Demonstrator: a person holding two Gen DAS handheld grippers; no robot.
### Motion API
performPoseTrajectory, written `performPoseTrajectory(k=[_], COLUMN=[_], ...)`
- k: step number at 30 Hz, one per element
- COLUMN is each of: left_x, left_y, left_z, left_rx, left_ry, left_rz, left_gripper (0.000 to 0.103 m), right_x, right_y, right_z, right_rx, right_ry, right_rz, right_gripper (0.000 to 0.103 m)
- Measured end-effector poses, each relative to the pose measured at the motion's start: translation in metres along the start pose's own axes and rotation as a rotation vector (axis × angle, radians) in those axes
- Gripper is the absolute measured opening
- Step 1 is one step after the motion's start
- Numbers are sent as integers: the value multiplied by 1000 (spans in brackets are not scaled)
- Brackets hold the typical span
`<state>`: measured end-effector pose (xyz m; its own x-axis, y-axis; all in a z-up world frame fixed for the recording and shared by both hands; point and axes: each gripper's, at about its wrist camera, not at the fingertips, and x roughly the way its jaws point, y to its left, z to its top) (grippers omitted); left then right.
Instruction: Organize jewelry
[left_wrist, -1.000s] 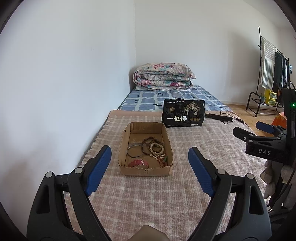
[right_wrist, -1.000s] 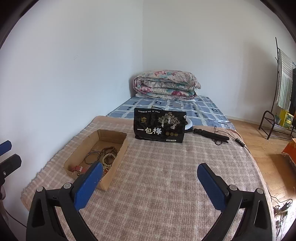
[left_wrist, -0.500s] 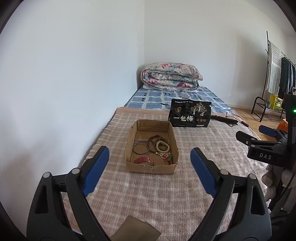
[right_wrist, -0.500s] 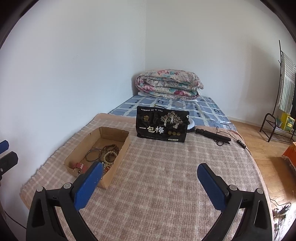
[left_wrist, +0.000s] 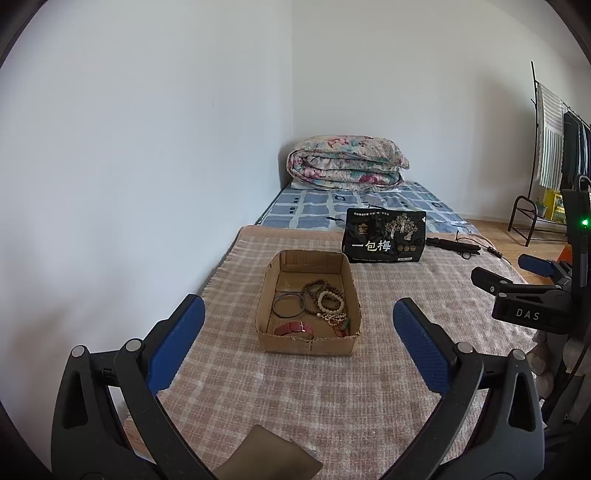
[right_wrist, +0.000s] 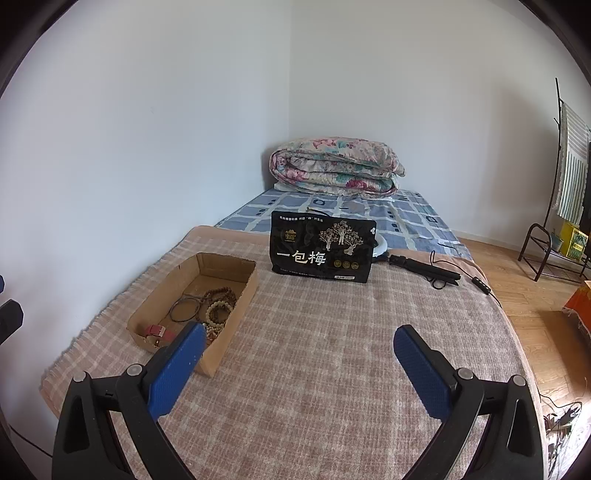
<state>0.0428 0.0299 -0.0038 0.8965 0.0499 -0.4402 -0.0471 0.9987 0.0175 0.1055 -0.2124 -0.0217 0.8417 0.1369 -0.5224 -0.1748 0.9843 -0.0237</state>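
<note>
A shallow cardboard box (left_wrist: 308, 343) sits on the pink plaid blanket and holds jewelry: dark bangles (left_wrist: 289, 305), brown and cream bead bracelets (left_wrist: 328, 300) and a red watch strap (left_wrist: 293, 328). The box also shows in the right wrist view (right_wrist: 236, 295), at the left. My left gripper (left_wrist: 298, 332) is open and empty, hanging in front of and above the box. My right gripper (right_wrist: 298, 356) is open and empty, to the right of the box. The right gripper shows at the right edge of the left wrist view (left_wrist: 532, 291).
A black snack bag (right_wrist: 321, 251) stands behind the box. A black cabled device (right_wrist: 424, 267) lies to its right. A folded floral quilt (right_wrist: 336, 166) lies at the bed's far end against the wall. A clothes rack (left_wrist: 554, 158) stands at the right. A brown flap (left_wrist: 266, 456) is near me.
Both grippers have drawn back and risen a little, so the box and bag sit lower and smaller in view. Both stay open. Nothing on the bed moved.
</note>
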Motion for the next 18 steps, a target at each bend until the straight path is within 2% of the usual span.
performPoseTrajectory(k=[18], left_x=[-1], left_y=[-3], left_z=[0], left_rx=[2], left_ry=[1], left_rz=[-1], left_gripper=[103], right_x=[0], right_y=[-1], right_z=[0], right_rx=[9], right_ry=[5], right_rz=[-3], right_gripper=[103])
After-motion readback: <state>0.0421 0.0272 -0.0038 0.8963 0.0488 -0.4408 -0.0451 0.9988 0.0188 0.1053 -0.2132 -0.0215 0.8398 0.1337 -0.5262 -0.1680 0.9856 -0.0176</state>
